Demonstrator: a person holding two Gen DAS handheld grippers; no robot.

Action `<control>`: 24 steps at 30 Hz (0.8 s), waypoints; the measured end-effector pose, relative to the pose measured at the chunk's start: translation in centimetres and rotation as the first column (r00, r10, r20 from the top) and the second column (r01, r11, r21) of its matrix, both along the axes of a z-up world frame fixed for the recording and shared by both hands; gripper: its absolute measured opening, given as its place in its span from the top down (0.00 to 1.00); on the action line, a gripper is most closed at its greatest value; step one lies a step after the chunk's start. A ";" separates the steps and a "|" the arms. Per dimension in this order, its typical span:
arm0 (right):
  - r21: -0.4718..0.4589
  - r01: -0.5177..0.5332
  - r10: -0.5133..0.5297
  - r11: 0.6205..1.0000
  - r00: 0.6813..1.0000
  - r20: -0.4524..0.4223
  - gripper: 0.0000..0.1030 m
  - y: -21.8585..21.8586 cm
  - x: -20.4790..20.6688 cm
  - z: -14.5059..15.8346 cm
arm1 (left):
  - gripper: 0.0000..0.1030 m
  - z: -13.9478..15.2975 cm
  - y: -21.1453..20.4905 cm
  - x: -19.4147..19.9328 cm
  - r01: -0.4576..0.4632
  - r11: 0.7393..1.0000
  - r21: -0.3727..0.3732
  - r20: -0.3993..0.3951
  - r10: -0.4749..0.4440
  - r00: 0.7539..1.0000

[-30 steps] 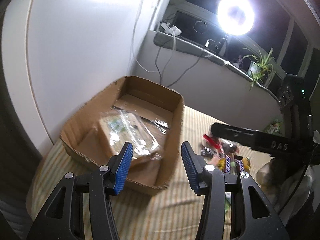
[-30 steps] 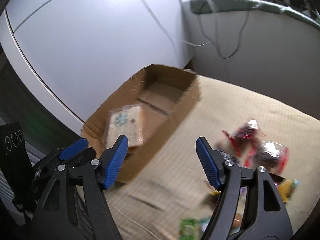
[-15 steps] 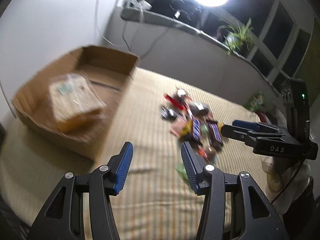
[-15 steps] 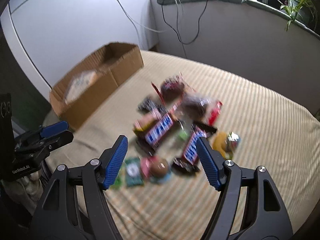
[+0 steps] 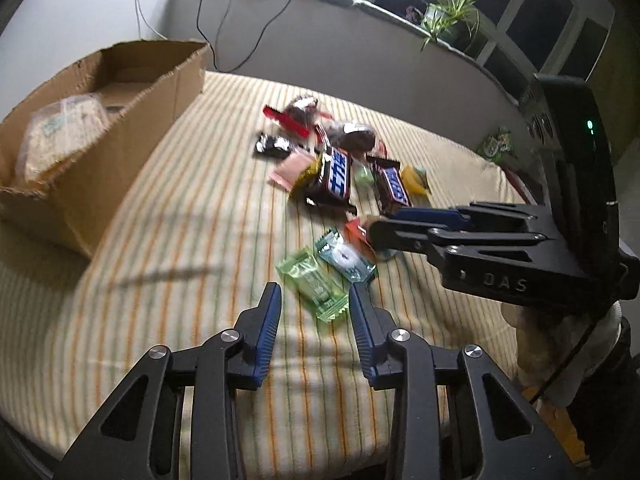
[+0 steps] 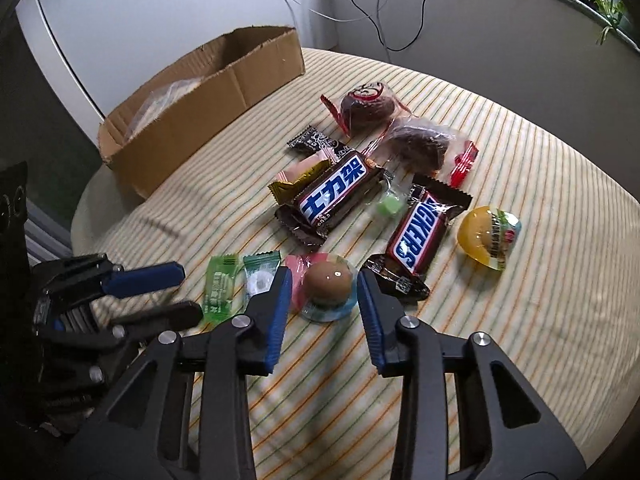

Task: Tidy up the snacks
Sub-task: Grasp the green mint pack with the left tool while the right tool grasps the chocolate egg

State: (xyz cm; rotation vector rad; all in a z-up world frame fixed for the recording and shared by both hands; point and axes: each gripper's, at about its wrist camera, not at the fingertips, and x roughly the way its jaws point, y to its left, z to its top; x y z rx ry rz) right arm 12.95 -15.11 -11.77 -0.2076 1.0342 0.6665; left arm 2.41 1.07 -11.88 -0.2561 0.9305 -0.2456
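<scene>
A pile of wrapped snacks lies on the striped tablecloth (image 6: 540, 184): two Snickers bars (image 6: 336, 196), (image 6: 420, 232), two chocolate cakes in red-edged wrappers (image 6: 368, 108) and a yellow jelly cup (image 6: 488, 236). My right gripper (image 6: 323, 282) hangs low over a brown-topped jelly cup (image 6: 328, 284). Its jaws are closing with the cup between them, and I see no firm press. My left gripper (image 5: 314, 296) is also closing. A light green candy (image 5: 316, 280) lies just ahead of its tips, apart from the pads. The cardboard box (image 5: 160, 92) at the left holds a clear bag of crackers (image 5: 60, 132).
A teal candy (image 5: 346, 256) lies beside the green one. Black cables hang down the wall behind the box. A window ledge with a potted plant (image 5: 444, 12) runs along the back. A green packet (image 5: 496, 146) lies at the far right edge of the table.
Both grippers swung away from the box to the snack pile and came down close to it. Both pairs of jaws have narrowed, the right around the brown cup.
</scene>
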 end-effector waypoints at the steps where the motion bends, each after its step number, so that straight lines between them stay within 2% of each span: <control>1: -0.010 0.003 -0.002 1.000 1.000 0.004 0.66 0.1 0.1 -0.2 | 0.68 -0.2 -0.2 0.1 0.000 1.000 0.006 -0.004 0.000 1.000; 5: -0.035 -0.006 0.006 0.999 1.000 0.018 0.66 0.6 0.3 -0.6 | 0.67 -0.5 -1.0 0.6 -0.001 0.999 0.037 -0.006 0.001 1.000; 8: -0.064 -0.015 0.017 0.998 0.999 0.036 0.66 1.0 0.2 -0.8 | 0.67 -0.6 -1.7 1.1 0.000 0.995 0.097 0.007 -0.001 1.000; 14: -0.078 -0.027 0.031 0.997 0.999 0.043 0.66 1.2 0.4 -1.2 | 0.67 -1.3 -3.4 1.3 0.037 0.970 0.241 0.044 -0.049 0.998; 17: -0.079 -0.029 0.033 0.996 0.998 0.045 0.67 1.3 0.5 -1.2 | 0.73 -1.6 -3.5 1.2 0.039 0.961 0.274 0.062 -0.058 0.996; 18: -0.081 -0.032 0.036 0.996 0.998 0.047 0.68 1.3 0.4 -1.2 | 0.78 -1.6 -3.5 1.3 0.038 0.959 0.280 0.067 -0.059 0.996; 21: -0.099 -0.040 0.046 0.994 0.997 0.064 0.68 1.6 0.1 -1.2 | 0.88 -1.9 -2.8 1.4 0.031 0.961 0.273 0.074 -0.054 0.996; 24: -0.099 -0.036 0.043 0.994 0.997 0.064 0.69 1.6 0.1 -1.1 | 0.92 -1.9 -2.2 1.4 0.034 0.967 0.252 0.075 -0.055 0.996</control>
